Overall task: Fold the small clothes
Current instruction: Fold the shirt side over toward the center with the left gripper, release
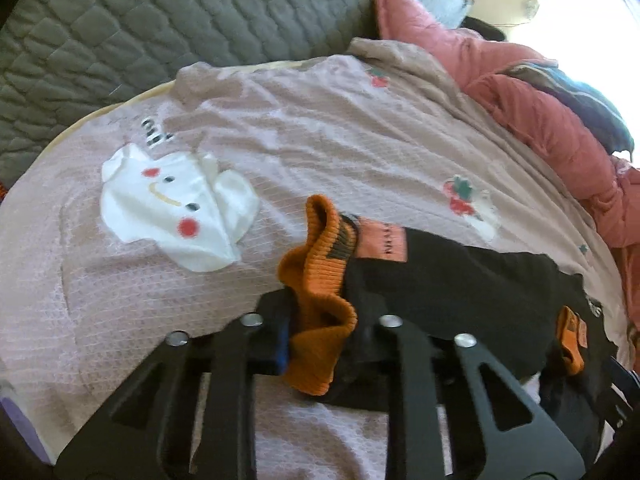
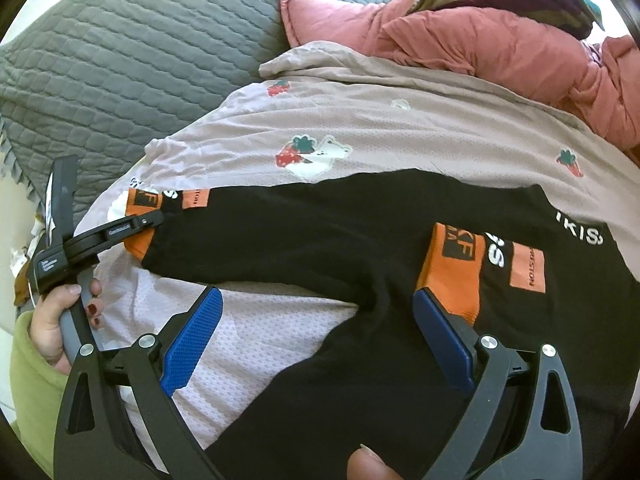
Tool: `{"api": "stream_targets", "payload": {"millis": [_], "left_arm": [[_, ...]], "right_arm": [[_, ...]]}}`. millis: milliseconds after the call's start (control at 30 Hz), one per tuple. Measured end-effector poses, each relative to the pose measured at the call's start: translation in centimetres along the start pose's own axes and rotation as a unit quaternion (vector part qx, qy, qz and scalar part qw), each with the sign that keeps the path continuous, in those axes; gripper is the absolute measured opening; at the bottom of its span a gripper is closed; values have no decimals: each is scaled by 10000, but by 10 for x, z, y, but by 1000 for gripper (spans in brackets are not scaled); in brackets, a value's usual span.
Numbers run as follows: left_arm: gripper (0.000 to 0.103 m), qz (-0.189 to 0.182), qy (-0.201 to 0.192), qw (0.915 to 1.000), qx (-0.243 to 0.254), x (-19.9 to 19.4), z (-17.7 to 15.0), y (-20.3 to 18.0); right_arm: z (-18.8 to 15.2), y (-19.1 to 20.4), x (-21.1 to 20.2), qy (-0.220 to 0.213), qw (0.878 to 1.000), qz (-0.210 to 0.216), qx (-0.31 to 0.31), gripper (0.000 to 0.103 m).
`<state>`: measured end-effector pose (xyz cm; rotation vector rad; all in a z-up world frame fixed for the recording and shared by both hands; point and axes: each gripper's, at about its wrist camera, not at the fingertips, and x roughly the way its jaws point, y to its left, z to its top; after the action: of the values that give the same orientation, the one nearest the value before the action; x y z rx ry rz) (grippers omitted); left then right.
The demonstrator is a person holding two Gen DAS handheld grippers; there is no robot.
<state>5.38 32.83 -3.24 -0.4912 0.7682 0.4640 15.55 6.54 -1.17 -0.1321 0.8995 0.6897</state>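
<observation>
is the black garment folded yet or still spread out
Spread out. The black garment lies flat across the pink sheet; only its orange cuff is bunched, pinched in the left hand-held gripper.

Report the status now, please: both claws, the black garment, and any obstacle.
Left claw shut on one orange cuff. Right claw open, astride the black garment near the other orange cuff. Nothing blocking on the pink bedsheet.

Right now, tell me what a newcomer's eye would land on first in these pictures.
First, the black garment with orange cuffs, spread across the pale pink strawberry-print bedsheet. The left gripper is shut on one orange cuff at the near edge, while the right gripper stands open over the black cloth beside the other cuff. Left of that, a white smiling-face patch stands out.
</observation>
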Motion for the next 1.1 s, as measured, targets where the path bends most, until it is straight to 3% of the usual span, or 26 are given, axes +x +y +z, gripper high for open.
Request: {"api": "stream_targets", "payload": {"millis": [167,433,833,1100], "left_arm": [[8,-498,-268,9978,343,-15,0,-23],[7,-1632,-223,9859,300,-30,-5,-51],[7,-2352,-95,9699,628,-56,-24,-113],[7,-2798,179,9548,988,-62,-45,-170]], "right_arm": [[-6,-14,-4,-11,9998,-32,208,96],[-22,-47,-24,-90,9982,-180,564,96],[-47,-105,-66,-339,9918,-420,1158,96],[-63,-137,-92,-488,9871,-587,1406,96]]}}
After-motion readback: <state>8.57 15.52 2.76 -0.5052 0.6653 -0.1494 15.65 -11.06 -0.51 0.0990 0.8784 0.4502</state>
